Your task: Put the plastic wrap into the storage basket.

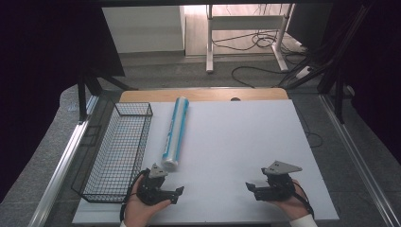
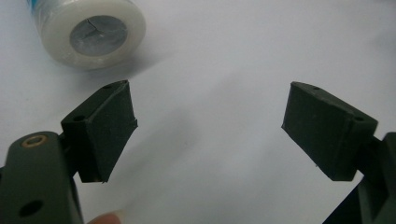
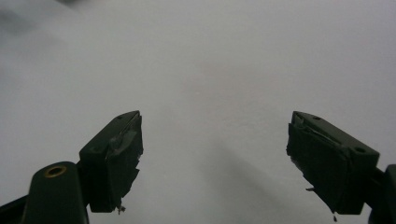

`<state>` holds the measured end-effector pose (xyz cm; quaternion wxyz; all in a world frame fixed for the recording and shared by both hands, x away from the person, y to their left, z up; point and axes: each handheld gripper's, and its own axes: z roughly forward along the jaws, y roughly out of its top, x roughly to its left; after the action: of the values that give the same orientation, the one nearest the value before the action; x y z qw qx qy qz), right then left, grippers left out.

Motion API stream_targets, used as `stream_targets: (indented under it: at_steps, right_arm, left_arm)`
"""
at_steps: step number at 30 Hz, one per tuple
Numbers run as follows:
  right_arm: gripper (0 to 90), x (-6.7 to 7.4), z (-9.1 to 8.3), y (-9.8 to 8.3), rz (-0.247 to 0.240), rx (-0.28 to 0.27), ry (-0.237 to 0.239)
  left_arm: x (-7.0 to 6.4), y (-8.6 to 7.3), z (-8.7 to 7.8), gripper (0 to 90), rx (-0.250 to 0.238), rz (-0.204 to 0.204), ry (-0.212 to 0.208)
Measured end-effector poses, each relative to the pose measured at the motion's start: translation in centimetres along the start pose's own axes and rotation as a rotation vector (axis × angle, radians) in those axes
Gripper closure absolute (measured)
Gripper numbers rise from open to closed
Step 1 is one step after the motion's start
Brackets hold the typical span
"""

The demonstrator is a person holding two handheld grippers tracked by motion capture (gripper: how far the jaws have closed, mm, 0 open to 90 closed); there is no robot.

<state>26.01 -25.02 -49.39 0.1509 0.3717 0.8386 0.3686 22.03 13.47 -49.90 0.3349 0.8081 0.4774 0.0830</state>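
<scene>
Blue-and-white plastic wrap is covering the roll [image 1: 175,132], which is lying flat on the white table [image 1: 236,156] just beside the wire basket [image 1: 120,149], its long side running along the basket's right wall. The roll's near end, a white ring around a grey core [image 2: 95,35], is facing the person. Just past that end, the left gripper [image 1: 174,193] is resting low on the table, apart from the roll, with its jaws spread wide and nothing between them. The right gripper [image 1: 250,187] is sitting well away from the roll, toward the table's right side, and its jaws are also standing wide apart over bare surface.

Nothing is being held, so the work looks to be at its opening step: reaching for the roll. The likely next move is for the left gripper to be swinging toward the roll's near end, lining its jaws across the round body, since the smooth wrap may be letting it slip or roll away.
</scene>
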Motion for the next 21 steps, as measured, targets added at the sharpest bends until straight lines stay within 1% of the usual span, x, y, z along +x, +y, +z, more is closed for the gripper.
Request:
stream_targets:
  at_steps: [5,8,10,18,21]
  right_arm:
    - [18.8,-0.06,0.01,-0.03,0.001,-0.002,0.001]
    - [20.5,0.05,-0.15,0.05,-0.014,-0.018,-0.020]
    - [20.6,0.05,-0.21,0.13,-0.017,-0.022,-0.024]
    - [20.5,0.04,-0.01,0.06,-0.012,-0.006,-0.033]
    - [20.5,0.04,-0.11,0.08,-0.010,-0.012,-0.037]
  left_arm:
    - [0.05,0.00,-0.05,16.3,-0.002,-0.002,0.008]
    - [-0.01,-0.03,-0.09,16.5,-0.002,0.001,0.009]
    - [-0.04,-0.04,-0.09,16.5,0.000,0.002,0.012]
    - [-0.43,0.03,-0.22,16.5,-0.001,0.000,0.017]
    - [-0.79,0.27,-0.50,16.6,-0.015,0.001,0.016]
